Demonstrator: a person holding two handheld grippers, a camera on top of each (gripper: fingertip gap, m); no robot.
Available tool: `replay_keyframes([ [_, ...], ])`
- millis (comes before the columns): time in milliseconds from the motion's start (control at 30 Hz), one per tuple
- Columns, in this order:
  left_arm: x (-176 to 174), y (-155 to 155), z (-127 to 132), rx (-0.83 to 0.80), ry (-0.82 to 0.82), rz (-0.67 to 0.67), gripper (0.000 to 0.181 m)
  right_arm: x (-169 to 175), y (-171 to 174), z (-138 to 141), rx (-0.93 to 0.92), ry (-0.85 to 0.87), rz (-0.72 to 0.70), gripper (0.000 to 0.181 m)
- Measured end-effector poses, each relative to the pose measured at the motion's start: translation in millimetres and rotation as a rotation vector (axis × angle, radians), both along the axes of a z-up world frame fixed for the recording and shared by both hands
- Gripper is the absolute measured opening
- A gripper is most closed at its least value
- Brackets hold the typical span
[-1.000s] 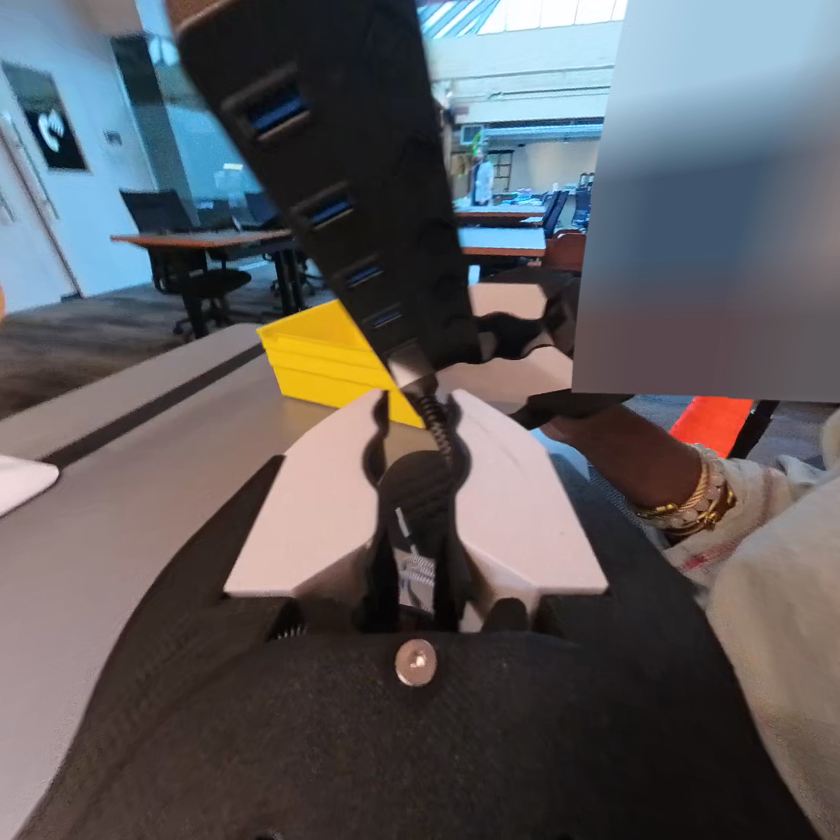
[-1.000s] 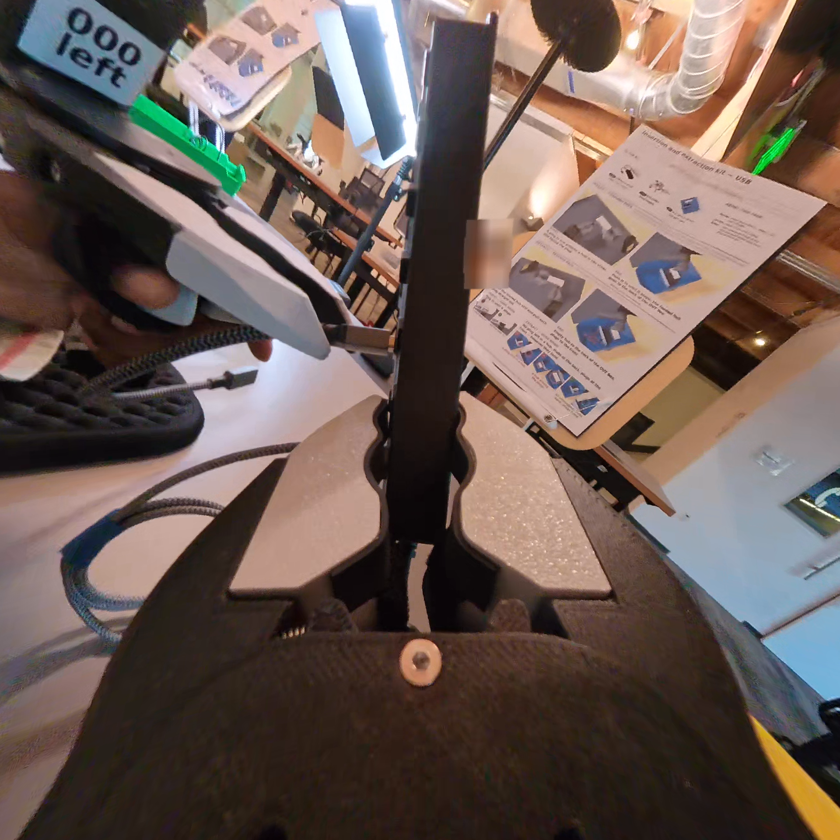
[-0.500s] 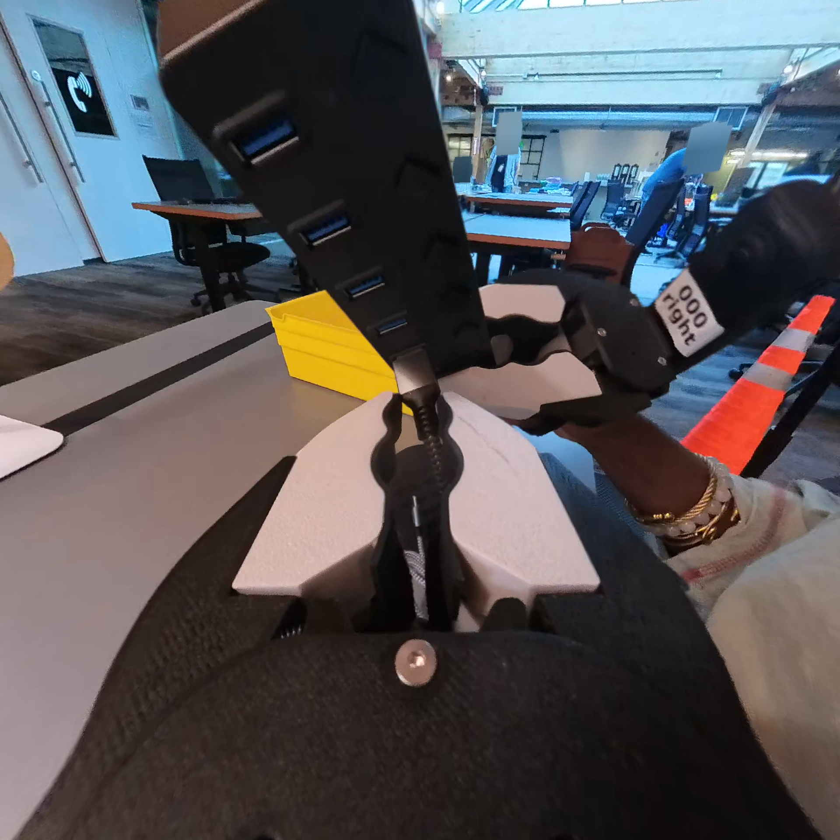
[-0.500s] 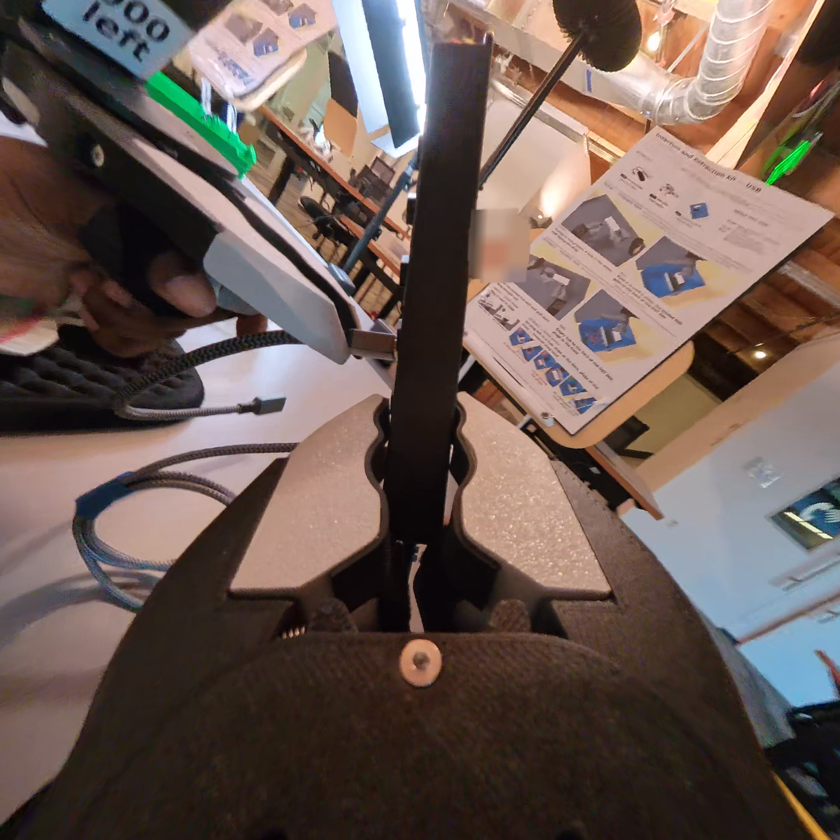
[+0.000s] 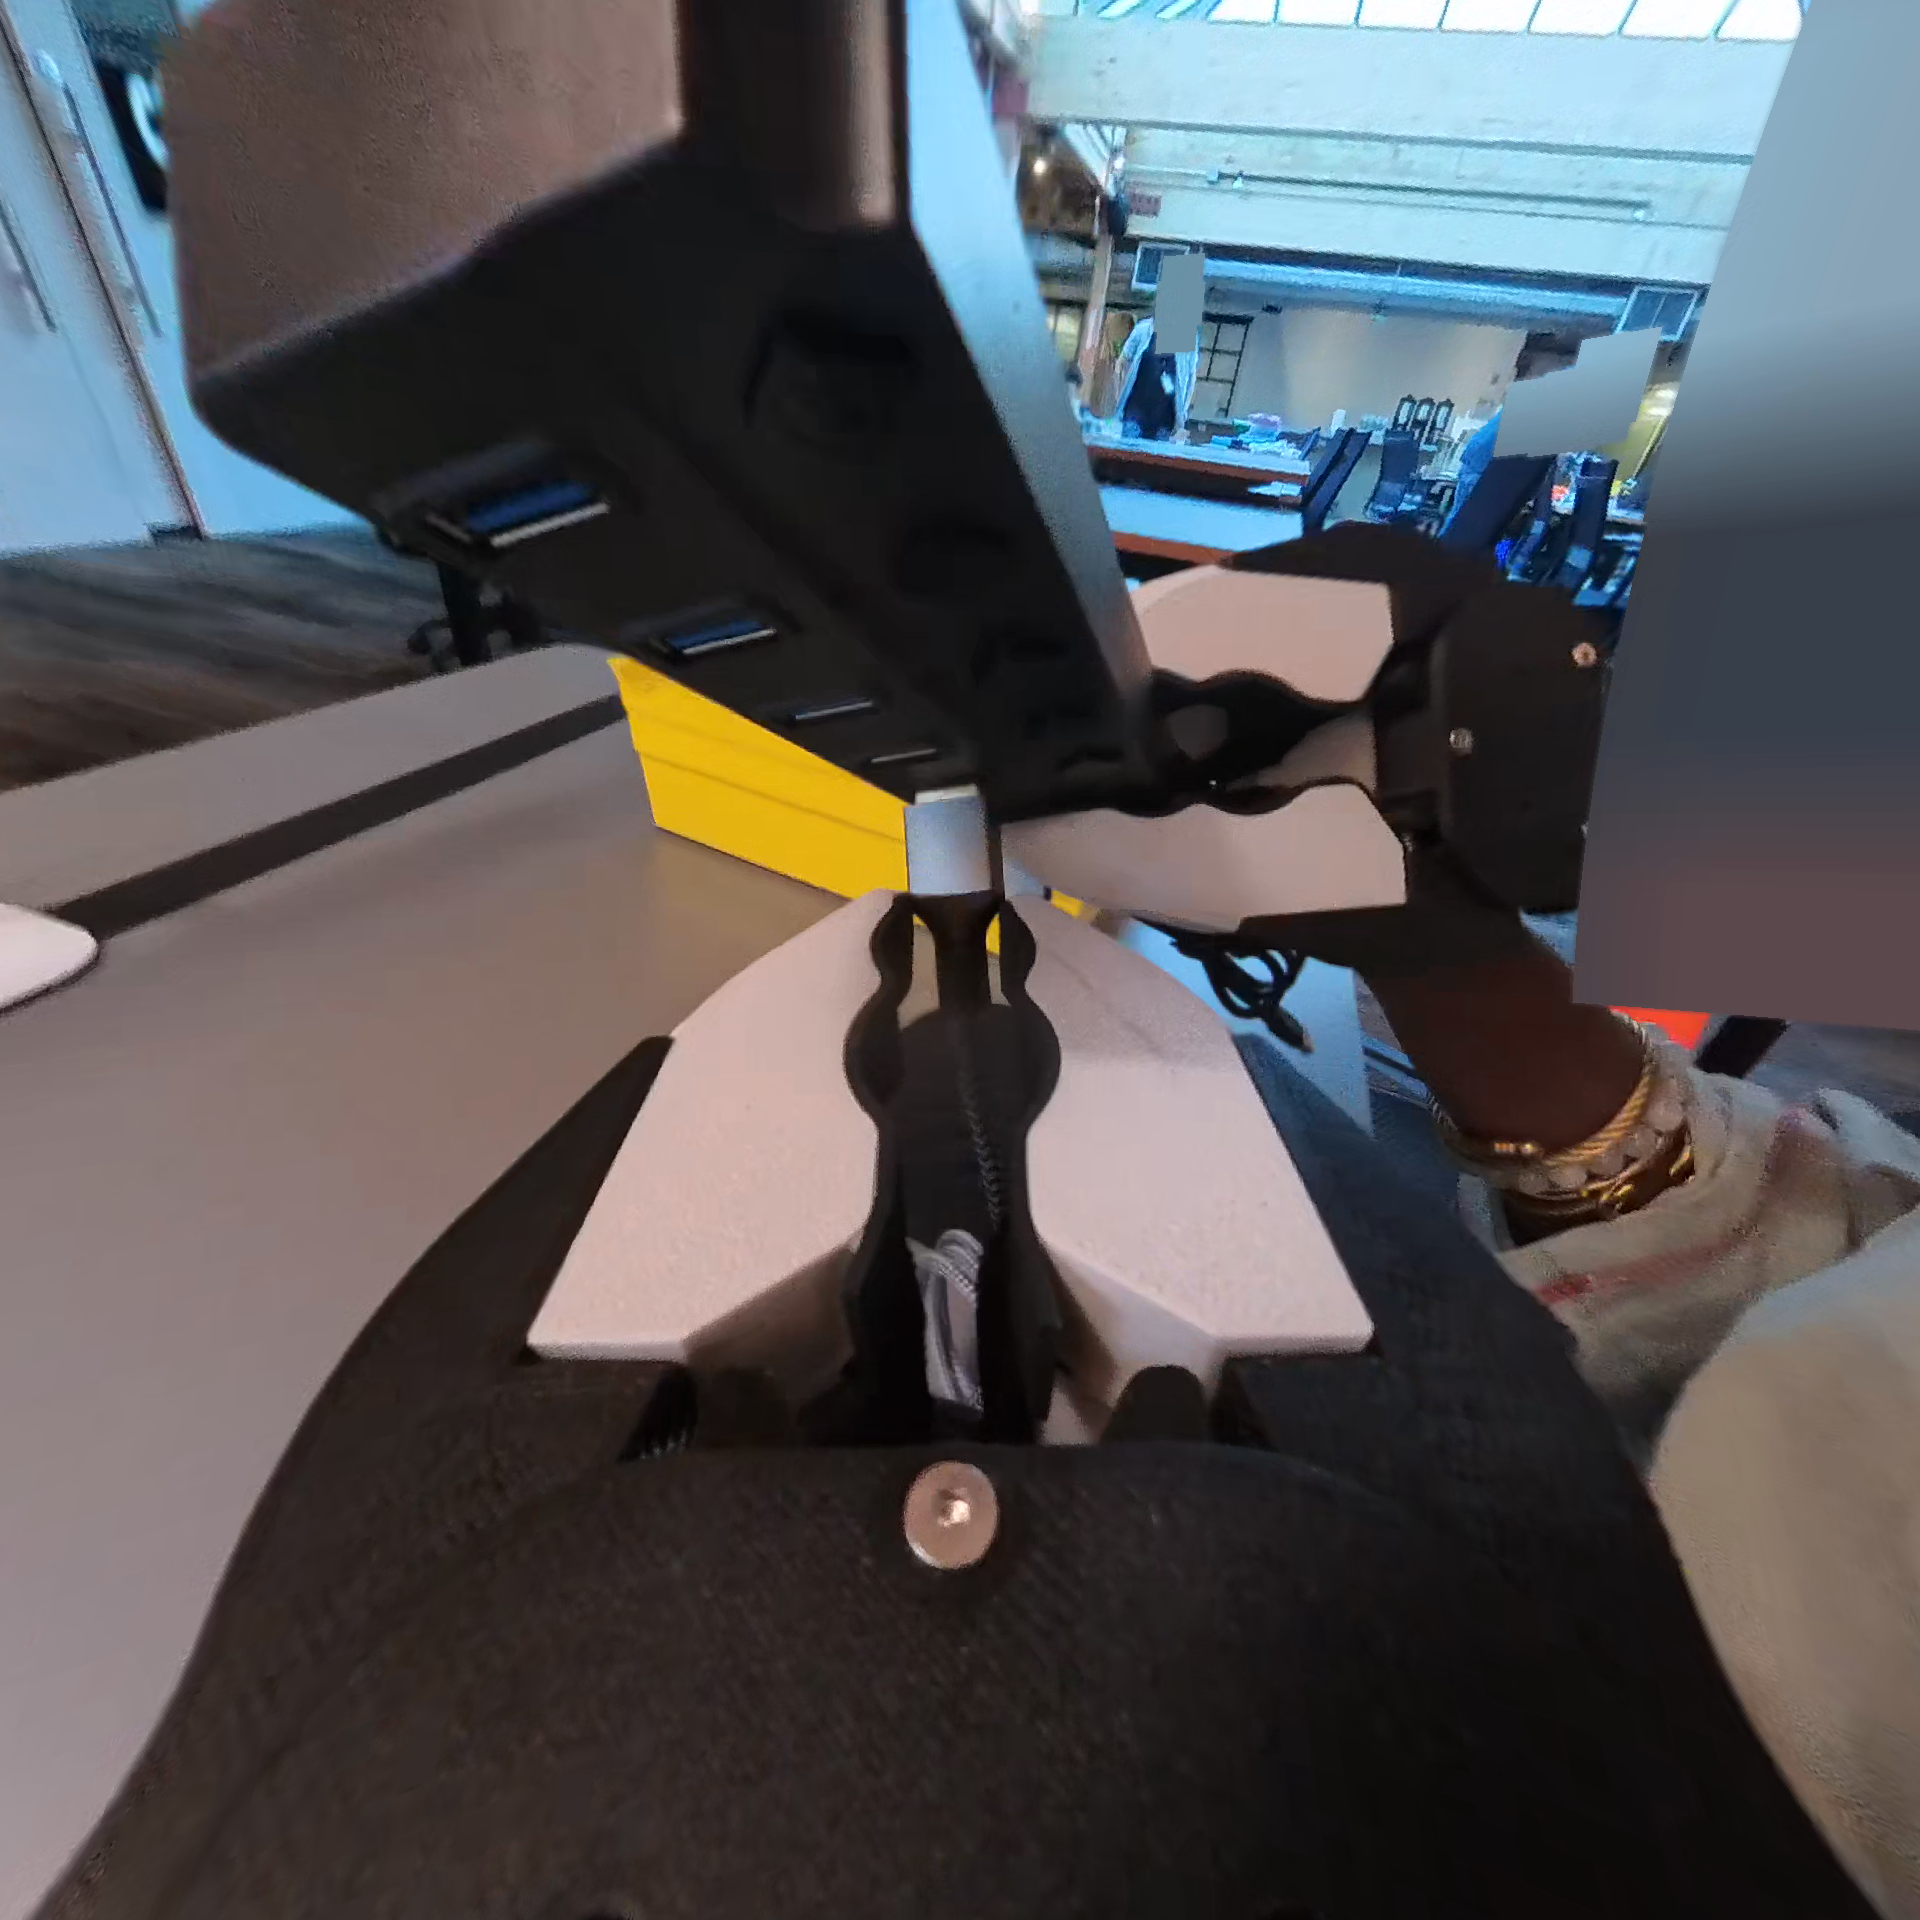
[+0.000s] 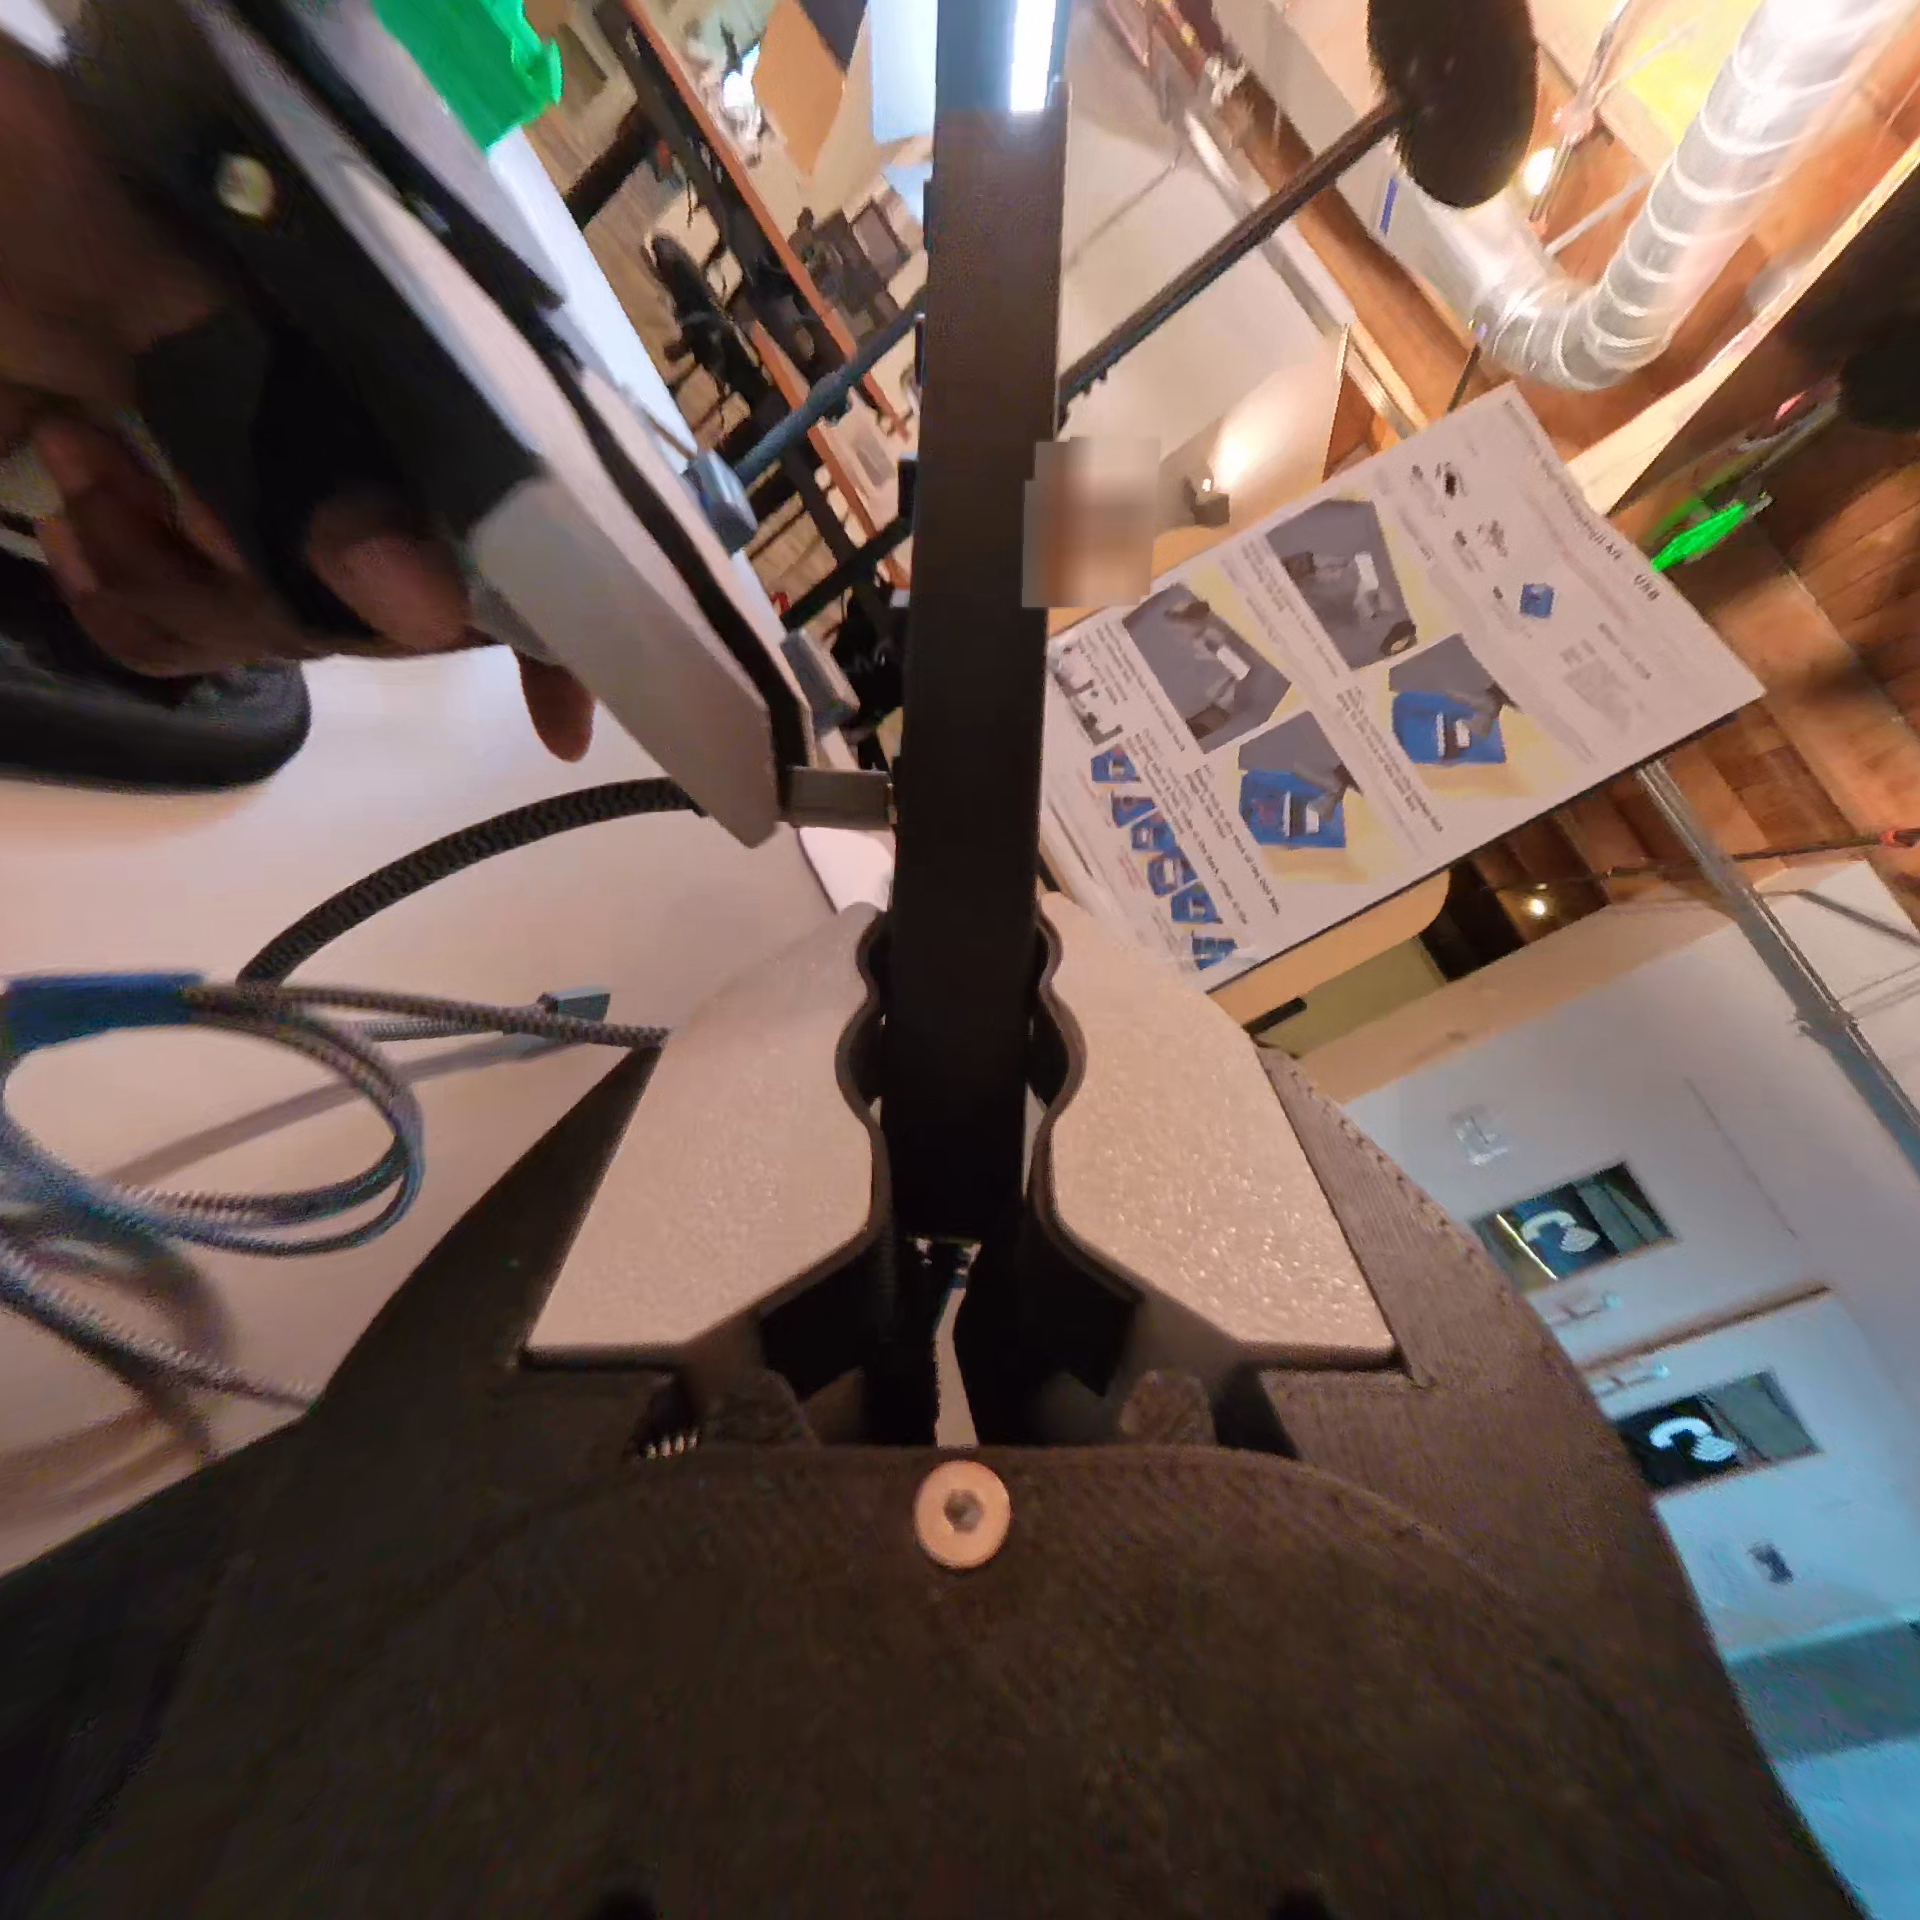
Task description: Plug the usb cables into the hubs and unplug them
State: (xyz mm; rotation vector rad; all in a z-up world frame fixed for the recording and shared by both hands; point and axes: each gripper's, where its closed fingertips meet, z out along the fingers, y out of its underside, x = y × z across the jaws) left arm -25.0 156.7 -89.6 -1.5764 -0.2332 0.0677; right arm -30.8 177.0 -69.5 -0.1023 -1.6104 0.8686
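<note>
An open office with desks and chairs lies far behind a grey bench point(image 5: 312, 1039), which in the right wrist view reads pale and carries loose braided cable loops point(image 6: 260, 1164). A yellow bin point(image 5: 748, 800) sits on the bench past the hub. The black USB hub point(image 5: 675, 468) is held up off the bench, tilted, its row of blue ports facing left; edge-on in the right wrist view it is a tall black bar point(image 6: 977, 623). The right hand-held gripper point(image 6: 961, 997) is clamped on the hub's near end. The left hand-held gripper point(image 5: 951, 935) is closed on a USB cable point(image 5: 977, 1122) just behind its silver plug point(image 5: 943, 847), whose tip sits in the hub's lowest port. An illustrated instruction sheet point(image 6: 1351, 675) hangs to the right.
</note>
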Motion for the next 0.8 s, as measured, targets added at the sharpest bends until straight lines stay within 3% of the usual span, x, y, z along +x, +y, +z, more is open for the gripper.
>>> replay_keyframes([
  [100, 5, -10, 24, 0.132, 0.060, -0.004, 0.039, -12, 20, 31, -0.065, 0.051, -0.048, 0.024],
  [233, -13, -45, 39, 0.270, 0.209, 0.201, 0.044, -21, 86, 108, -0.227, 0.214, -0.188, 0.024],
  [367, -25, -68, 25, 0.299, 0.213, 0.302, 0.043, -12, 168, 190, -0.341, 0.427, -0.417, 0.024],
  [467, -29, -72, 6, 0.284, 0.181, 0.320, 0.043, 2, 216, 234, -0.401, 0.600, -0.521, 0.024],
  [600, -30, -73, -11, 0.291, 0.139, 0.322, 0.043, -2, 256, 242, -0.302, 0.643, -0.576, 0.024],
  [800, -31, -74, -13, 0.273, 0.149, 0.325, 0.042, -46, 294, 198, 0.065, 0.410, -0.502, 0.024],
])
